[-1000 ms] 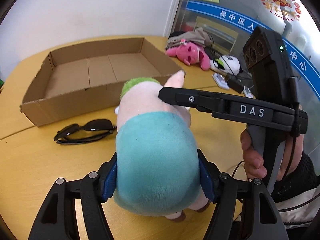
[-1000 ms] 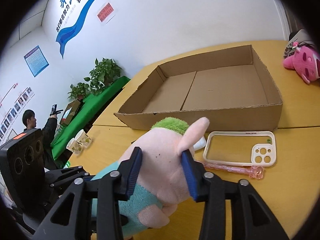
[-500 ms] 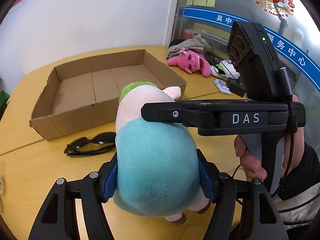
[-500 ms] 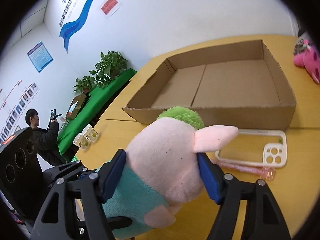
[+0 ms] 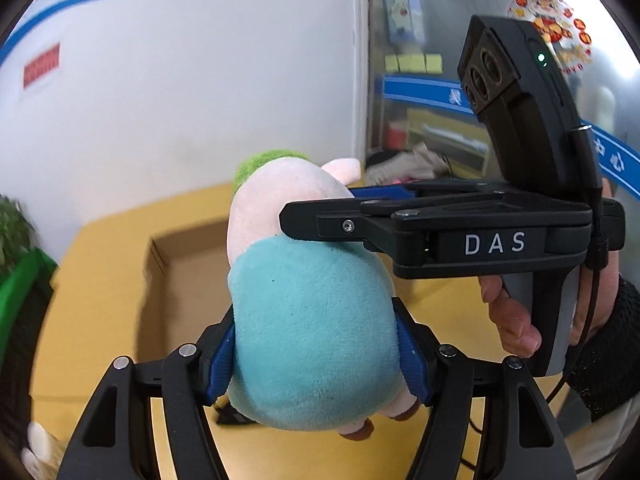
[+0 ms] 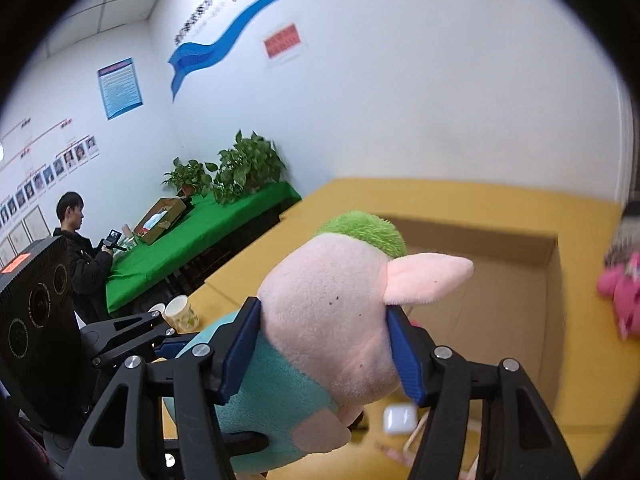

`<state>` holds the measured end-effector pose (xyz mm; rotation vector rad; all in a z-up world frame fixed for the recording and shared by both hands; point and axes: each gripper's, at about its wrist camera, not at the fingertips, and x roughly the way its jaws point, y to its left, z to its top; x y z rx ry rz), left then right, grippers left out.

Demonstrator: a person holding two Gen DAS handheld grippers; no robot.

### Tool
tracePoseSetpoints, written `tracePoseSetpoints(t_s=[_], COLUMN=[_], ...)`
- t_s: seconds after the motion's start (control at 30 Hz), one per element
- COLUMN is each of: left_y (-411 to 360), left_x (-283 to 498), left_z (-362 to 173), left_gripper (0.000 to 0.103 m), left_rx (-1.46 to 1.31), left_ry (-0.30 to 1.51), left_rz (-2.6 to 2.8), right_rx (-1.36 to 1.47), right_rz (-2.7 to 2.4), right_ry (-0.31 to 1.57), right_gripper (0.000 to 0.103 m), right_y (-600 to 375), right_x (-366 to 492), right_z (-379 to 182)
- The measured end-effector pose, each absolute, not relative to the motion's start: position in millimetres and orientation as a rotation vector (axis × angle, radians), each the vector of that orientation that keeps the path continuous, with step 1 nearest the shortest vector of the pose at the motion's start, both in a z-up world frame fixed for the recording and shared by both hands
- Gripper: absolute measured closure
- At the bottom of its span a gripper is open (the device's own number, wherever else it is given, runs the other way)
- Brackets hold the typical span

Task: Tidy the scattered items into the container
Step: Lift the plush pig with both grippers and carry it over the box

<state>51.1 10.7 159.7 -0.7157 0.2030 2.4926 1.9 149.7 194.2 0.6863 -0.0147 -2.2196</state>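
Plush pig toy with pink head, green tuft and teal body has been lifted clear of the yellow wooden tabletop compared with a second ago, when it sat on the surface beside black sunglasses. It now hangs in the air in front of the open brown cardboard box, near its front wall.

Left tool: blue pads press into the teal body on both sides, jaws fairly wide. Right tool: pads clamp the pink head; its jaws have just been closing further on that head.

Judgement: pick-up is done; carrying over the box wall and release remain.

Count, current views:
- plush pig in the grip: one
- cardboard box: one, no items visible inside
- small white case on the tabletop: one
- pink plush toy at right edge: one
- tools: two

Sunglasses and phone case are not clearly visible now.
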Motion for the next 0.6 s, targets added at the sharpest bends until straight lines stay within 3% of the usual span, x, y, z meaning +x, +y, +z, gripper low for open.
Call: tracePoseSetpoints(t_s=[0.3, 0.6], left_y=[-5.6, -16.1], left_x=[-19.3, -98.5], left_z=[234.2, 236.2], left_gripper=[0.030, 0.030], left_rx=[-0.676, -0.783], left_ry=[0.176, 0.158], left_rz=[2.542, 2.558], right_rx=[0.607, 0.625], right_rz=[-2.206, -2.218], right_ry=[0.025, 0.132], right_gripper=[0.044, 0.045], right_y=[118.9, 80.8], right_x=[-59.4, -130.0], right_z=[277.5, 286.6])
